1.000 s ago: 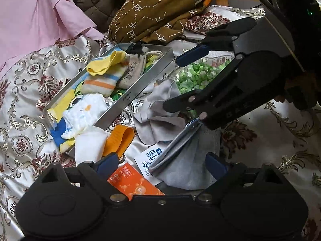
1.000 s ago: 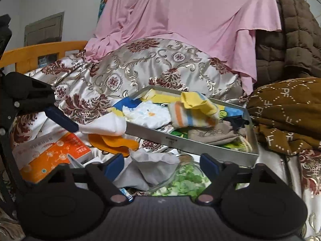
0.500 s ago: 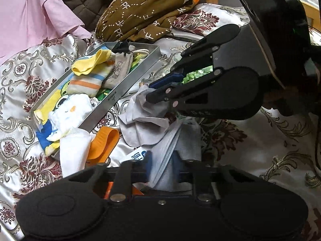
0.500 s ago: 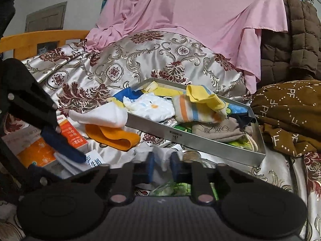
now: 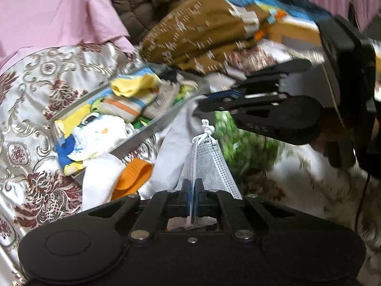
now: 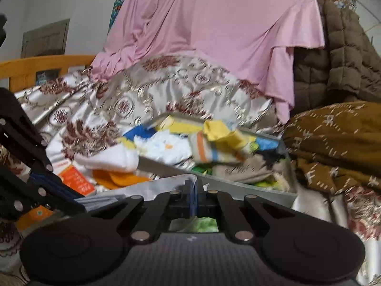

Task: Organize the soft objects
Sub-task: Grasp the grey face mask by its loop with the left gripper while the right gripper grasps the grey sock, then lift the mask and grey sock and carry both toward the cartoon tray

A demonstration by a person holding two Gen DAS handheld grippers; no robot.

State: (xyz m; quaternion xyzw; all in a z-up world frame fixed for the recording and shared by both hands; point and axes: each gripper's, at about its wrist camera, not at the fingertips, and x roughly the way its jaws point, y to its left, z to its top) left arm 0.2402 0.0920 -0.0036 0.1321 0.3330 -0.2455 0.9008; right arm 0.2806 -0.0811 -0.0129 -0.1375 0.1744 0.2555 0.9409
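The left tool (image 5: 192, 194) pinched the mask (image 5: 209, 166), and the right tool (image 5: 202, 100) pinched the grey cloth (image 5: 176, 147). The tray (image 5: 152, 128) lay to the upper left of both, the right tool nearer.

This is a bedroom in a home. A bed with a wooden frame (image 6: 45, 65) is spread with a shiny cream bedspread (image 6: 166, 88) patterned in dark red flowers. Clothing is heaped on it: a pink garment (image 6: 214, 28), a brown quilted jacket (image 6: 338, 57) and a mustard-brown printed top (image 5: 204, 38). A shallow metal tray (image 5: 145, 131) of small socks (image 5: 133, 95) lies on the bedspread, and a plain white wall (image 6: 59, 2) stands behind.
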